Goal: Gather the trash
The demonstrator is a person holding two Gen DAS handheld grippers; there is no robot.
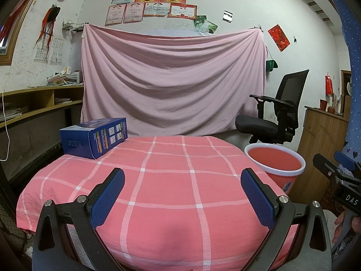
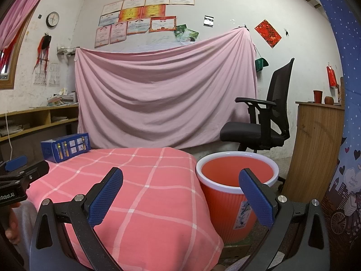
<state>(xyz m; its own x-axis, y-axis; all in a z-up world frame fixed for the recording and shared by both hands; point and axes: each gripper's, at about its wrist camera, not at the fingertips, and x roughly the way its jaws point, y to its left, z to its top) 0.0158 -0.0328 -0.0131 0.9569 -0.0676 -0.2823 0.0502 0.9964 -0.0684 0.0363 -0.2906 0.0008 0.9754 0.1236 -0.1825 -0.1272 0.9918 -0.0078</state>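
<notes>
Plainly, with both the left hand-held gripper (image 1: 182,197) and right hand-held gripper (image 2: 181,197) spread wide and empty, the blue box (image 1: 94,137) on the tabletop's (image 1: 169,180) far-left corner could, I judge, get nudged off, missing the red bin (image 2: 234,194) beside it.

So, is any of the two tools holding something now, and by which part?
Nothing is held. The left tool and the right tool are both open and empty; the blue box lies untouched on the checked cloth.
</notes>
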